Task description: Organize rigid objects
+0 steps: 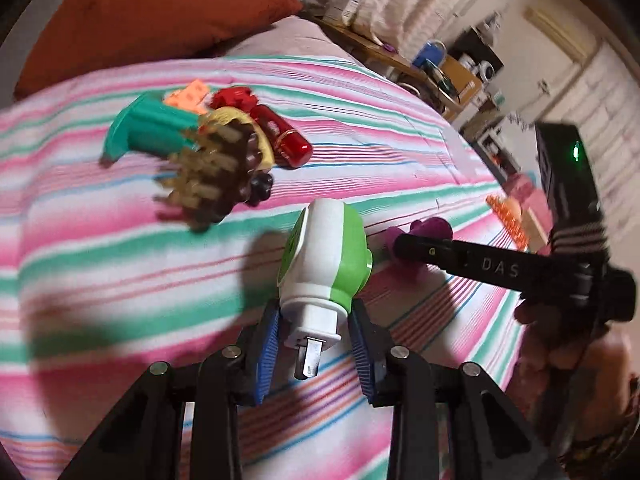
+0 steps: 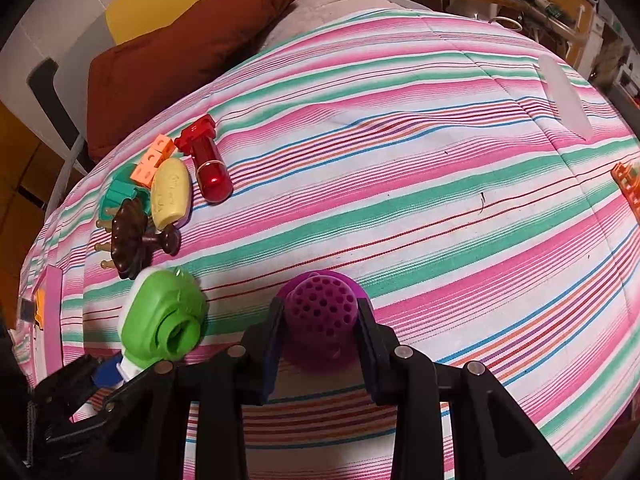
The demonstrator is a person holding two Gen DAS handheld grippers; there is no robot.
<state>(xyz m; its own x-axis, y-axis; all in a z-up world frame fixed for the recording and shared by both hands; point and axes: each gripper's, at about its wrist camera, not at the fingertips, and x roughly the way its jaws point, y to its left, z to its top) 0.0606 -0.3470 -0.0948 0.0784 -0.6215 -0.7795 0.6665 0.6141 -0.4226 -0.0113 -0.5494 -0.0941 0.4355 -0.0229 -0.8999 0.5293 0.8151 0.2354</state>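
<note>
Pink, green and white striped cloth (image 2: 400, 128) covered the whole soft surface I worked over, and its far and right side lay bare, giving me wide room to move there. A rust-brown cushion (image 2: 192, 40) bordered the far edge. Near the left edge sat a tight cluster: a teal plastic piece (image 2: 120, 196), a dark brown wooden brush with peg bristles (image 2: 128, 240), a pale yellow oval bar (image 2: 171, 196), a glossy red cylinder (image 2: 208, 168) and small orange blocks (image 2: 154, 162), touching or nearly touching one another.

My left gripper (image 1: 316, 340) had its blue-padded fingers (image 1: 267, 340) beside the narrow white base of a green and white plastic plug-in device (image 1: 324, 248); through the blur I could not tell whether the pads pressed on it. It lay just short of the cluster.

My right gripper (image 2: 320, 320) was clamped on a purple plastic cylinder with a perforated top (image 2: 318, 304), its jaws narrow against both sides, near the cloth's close edge, just right of the green device.
</note>
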